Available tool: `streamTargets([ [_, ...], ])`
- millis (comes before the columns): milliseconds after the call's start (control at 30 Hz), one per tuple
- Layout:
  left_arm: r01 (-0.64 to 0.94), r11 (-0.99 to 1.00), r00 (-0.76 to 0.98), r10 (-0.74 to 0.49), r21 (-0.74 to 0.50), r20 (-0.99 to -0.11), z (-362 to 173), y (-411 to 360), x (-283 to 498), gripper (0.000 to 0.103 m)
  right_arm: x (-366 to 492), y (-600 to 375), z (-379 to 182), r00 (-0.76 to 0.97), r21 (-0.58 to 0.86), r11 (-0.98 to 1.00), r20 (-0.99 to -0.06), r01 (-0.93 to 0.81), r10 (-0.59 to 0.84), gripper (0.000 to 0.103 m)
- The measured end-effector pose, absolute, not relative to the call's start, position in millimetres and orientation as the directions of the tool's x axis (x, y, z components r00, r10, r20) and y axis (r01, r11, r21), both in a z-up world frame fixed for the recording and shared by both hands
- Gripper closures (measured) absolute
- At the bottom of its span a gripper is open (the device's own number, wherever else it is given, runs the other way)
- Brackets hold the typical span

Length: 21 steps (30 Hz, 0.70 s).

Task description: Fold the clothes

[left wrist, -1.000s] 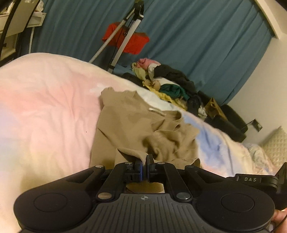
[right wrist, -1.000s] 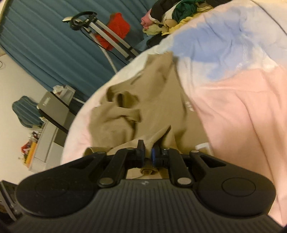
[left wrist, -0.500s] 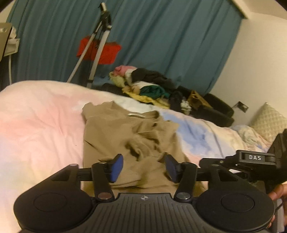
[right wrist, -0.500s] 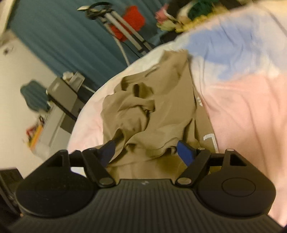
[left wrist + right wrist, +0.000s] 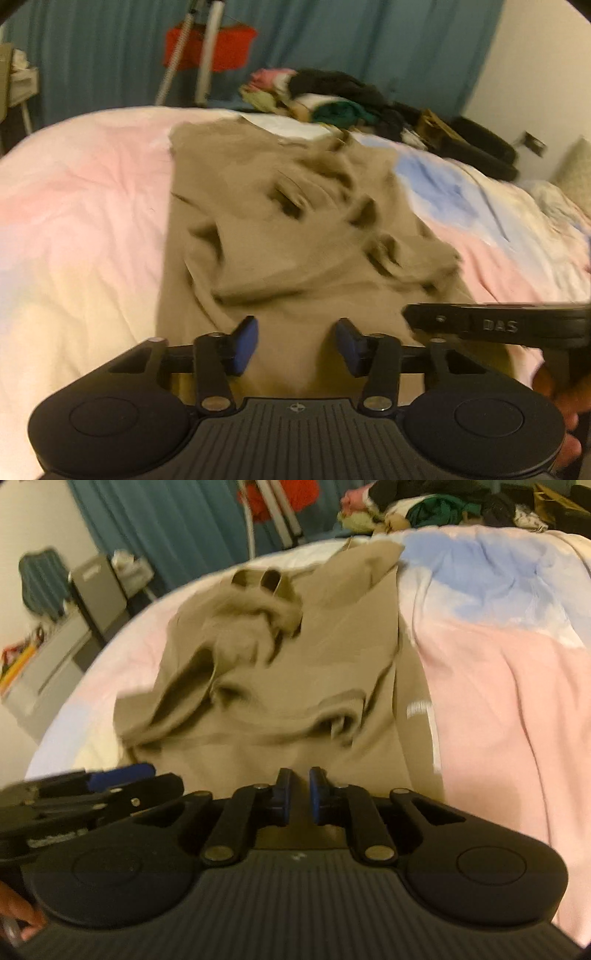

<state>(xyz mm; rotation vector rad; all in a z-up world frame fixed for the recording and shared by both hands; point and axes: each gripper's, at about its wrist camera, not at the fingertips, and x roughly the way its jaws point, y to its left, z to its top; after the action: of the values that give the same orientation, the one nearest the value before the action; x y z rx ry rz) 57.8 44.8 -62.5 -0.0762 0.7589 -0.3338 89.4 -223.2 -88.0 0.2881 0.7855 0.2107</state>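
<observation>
With the tan shirt (image 5: 295, 236) lying rumpled on the bed (image 5: 85, 206), left gripper (image 5: 294, 341) spread and right gripper (image 5: 298, 797) nearly closed on nothing, the step appears to be regrasping; next, pinch the near hem.

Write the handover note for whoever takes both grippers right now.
Left gripper: open, holding nothing, over the near hem.
Right gripper: jaws nearly together with a narrow gap, nothing between them.
Tan garment: on the pastel bedspread, near hem partly doubled back, rumpled in the middle.
Done: a rough first fold.
Left: smooth it, finish folding; the clothes pile beyond the bed waits.
</observation>
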Motion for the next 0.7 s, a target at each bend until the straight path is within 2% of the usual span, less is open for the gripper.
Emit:
streamTargets([
  [200,0.171,0.970,0.820,-0.237,-0.173,-0.521,-55.5,60.9,82.6,0.063,110.8,-217.9,-85.8,0.824,0.262,0.965,-0.542,-0.020,0.165,0.091],
  [300,0.108,0.971,0.859,-0.200,-0.213,-0.472,-49.2,76.9,80.2,0.057,114.1,-221.9,-78.0,0.859,0.260,0.965,-0.499,0.023,0.114,0.090],
  [433,0.141,0.954,0.844,-0.255,-0.264,-0.473,-44.8,79.2,80.4,0.057,119.7,-222.9,-79.8,0.849,0.241,0.970,-0.516,0.016,0.114,0.086],
  [500,0.179,0.954,0.836,-0.276,-0.241,-0.474,-42.4,70.2,73.1,0.057,124.7,-221.8,-88.6,0.823,0.238,0.971,-0.554,0.010,0.127,0.086],
  [633,0.255,0.948,0.825,-0.315,-0.189,-0.470,-34.2,56.9,46.2,0.054,121.3,-224.8,-88.5,0.824,0.262,0.965,-0.548,0.007,0.143,0.086],
  [700,0.277,0.944,0.804,-0.329,-0.178,-0.495,-31.1,52.8,31.5,0.054,119.9,-225.2,-86.1,0.826,0.264,0.964,-0.545,0.008,0.142,0.086],
])
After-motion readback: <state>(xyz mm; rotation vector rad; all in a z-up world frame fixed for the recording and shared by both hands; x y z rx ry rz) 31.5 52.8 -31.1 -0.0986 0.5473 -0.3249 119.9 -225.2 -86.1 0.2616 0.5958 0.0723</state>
